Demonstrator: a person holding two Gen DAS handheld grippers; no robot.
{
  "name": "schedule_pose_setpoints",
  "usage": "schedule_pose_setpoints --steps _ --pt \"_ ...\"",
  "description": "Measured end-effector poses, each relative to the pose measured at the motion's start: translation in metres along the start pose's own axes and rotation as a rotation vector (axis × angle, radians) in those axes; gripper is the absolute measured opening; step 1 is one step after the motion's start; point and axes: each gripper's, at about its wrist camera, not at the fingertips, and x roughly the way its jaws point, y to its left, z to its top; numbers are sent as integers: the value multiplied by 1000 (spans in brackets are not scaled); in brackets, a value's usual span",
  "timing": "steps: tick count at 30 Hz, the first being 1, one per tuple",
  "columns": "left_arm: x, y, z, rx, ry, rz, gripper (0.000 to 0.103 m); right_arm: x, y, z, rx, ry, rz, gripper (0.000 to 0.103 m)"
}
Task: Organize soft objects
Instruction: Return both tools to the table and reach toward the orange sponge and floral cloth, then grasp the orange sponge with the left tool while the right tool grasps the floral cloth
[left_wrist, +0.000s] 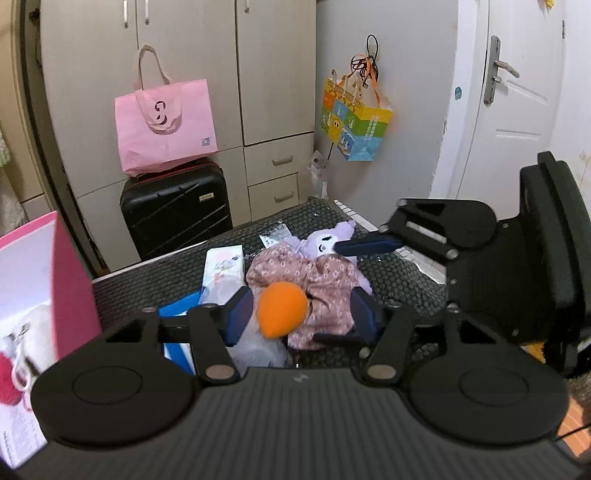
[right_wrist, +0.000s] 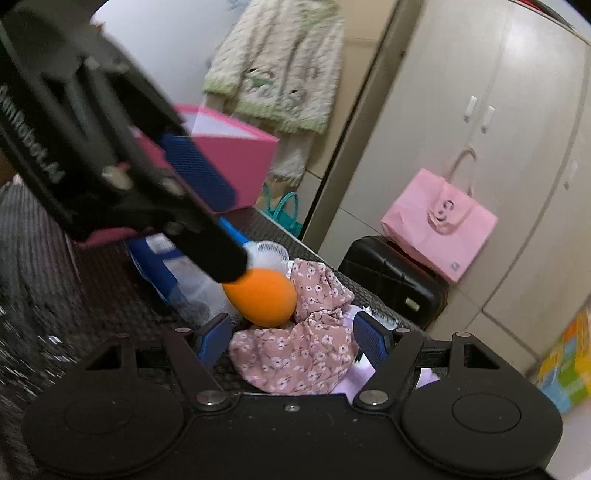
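Now: left gripper (left_wrist: 301, 314) jaws astride orange ball (left_wrist: 282, 310), not visibly pinching. Right gripper (right_wrist: 291, 339) open over floral cloth (right_wrist: 295, 358), which lies just behind ball on dark mat (left_wrist: 155, 280). Purple plush (left_wrist: 325, 242) beyond cloth. Blue packet (right_wrist: 155, 258), pink box (right_wrist: 236, 162) crowd left side.

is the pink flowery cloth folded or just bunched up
Bunched up. The floral cloth lies in loose, crumpled folds beside the orange sponge, with no flat, squared edges.
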Motion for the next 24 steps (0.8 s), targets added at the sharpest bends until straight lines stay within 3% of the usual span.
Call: schedule_pose_setpoints --steps 4,15,17,20,24 --pt "20 -6 -2 53 0 47 52 16 -2 -6 -48 7 25 77" --pt "50 3 -12 -28 96 -4 52 24 -9 -21 -10 -3 82 75" --pt "52 6 -12 -61 107 -16 50 23 -8 -22 -21 -4 80 70" --pt "54 6 -14 -66 119 7 37 24 -6 -22 -26 15 73 49" --pt "55 8 -17 -80 132 3 28 25 -8 -20 28 51 85 27"
